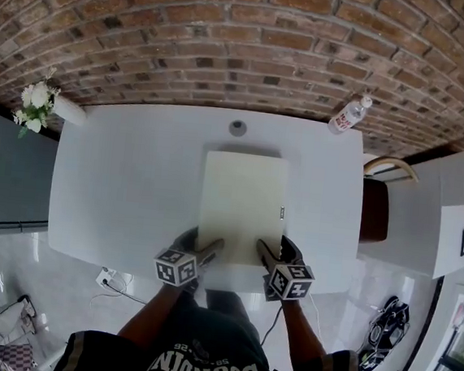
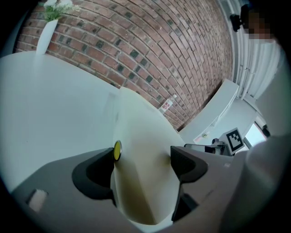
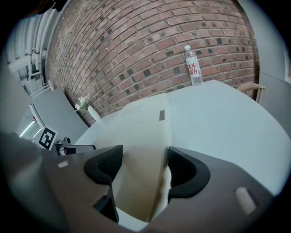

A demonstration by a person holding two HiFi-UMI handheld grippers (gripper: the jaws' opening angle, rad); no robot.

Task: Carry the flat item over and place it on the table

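Left claw [image 1: 199, 245] and right claw [image 1: 279, 251] clench the cream board [image 1: 243, 198].
It lies near the tabletop's [image 1: 126, 179] front edge; a pull back could drop it.

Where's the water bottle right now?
The clear plastic water bottle stands at the white table's far right corner in the head view, near the red brick wall.
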